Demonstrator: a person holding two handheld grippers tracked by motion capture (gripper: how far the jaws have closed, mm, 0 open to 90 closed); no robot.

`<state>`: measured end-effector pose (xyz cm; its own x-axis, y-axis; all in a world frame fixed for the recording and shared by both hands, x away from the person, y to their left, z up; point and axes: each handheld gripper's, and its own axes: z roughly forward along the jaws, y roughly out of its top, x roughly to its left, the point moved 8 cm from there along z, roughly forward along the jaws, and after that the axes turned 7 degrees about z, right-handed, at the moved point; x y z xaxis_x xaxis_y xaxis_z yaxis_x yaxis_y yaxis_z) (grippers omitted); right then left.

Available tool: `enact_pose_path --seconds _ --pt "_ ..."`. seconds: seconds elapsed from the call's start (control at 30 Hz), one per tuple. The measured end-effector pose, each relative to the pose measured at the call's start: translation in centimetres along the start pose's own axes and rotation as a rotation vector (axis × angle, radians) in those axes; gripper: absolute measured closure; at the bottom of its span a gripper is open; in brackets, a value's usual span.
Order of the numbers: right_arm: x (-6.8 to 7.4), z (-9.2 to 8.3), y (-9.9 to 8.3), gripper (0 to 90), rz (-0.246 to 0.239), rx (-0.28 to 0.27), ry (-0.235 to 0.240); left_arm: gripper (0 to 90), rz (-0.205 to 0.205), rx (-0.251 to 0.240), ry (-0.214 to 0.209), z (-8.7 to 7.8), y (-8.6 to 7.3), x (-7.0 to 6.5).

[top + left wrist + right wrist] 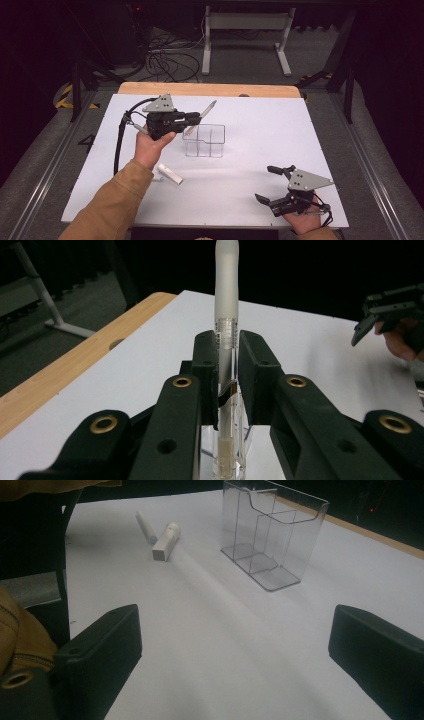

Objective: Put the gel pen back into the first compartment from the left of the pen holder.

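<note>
Left claw (227, 360) clamped on frosted pen (226, 300), tilted over clear organizer (204, 141); right claw (272, 184) spread wide, empty, resting on worktop (280, 125). Risk judged: pen tip catching divider, tipping organizer.

Dark room, grey floor (240, 65), white desk frame (245, 30)

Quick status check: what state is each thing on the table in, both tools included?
Left tool: shut on the pen, raised beside the organizer.
Pen: capped, gripped mid-shaft, tilted over the organizer.
Clear organizer: upright, its compartments empty.
White tube: lying flat.
Small white stick: lying flat, beside the tube.
Right tool: open, empty.
</note>
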<state>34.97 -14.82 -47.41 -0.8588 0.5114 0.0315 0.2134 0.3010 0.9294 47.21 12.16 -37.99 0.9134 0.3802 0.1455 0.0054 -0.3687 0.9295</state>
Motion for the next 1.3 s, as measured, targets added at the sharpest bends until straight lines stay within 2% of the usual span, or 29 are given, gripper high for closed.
enact_pose_path --seconds 0.23,0.53,0.83,0.97,1.1,1.3 --pt "0.0 0.0 0.0 7.2 -0.001 0.001 0.001 79.1 -0.054 -0.052 0.019 -0.1 -0.3 0.7" --pt "0.0 0.0 0.0 7.2 -0.001 0.001 0.002 79.0 -0.091 -0.09 0.042 0.1 -0.3 1.1" --pt "0.0 0.0 0.0 7.0 -0.001 0.002 0.001 79.0 -0.136 -0.105 0.093 0.4 -0.2 1.8" --pt "0.0 0.1 -0.1 6.9 -0.002 0.005 0.002 79.1 -0.176 -0.108 0.114 0.4 -0.5 2.1" --pt "0.0 0.0 0.0 6.9 -0.002 0.002 0.002 79.1 -0.182 -0.093 0.143 0.4 -0.8 2.3" --pt "0.0 0.1 -0.1 6.9 -0.003 0.006 0.002 79.0 -0.199 -0.104 0.146 0.3 -1.0 2.4"
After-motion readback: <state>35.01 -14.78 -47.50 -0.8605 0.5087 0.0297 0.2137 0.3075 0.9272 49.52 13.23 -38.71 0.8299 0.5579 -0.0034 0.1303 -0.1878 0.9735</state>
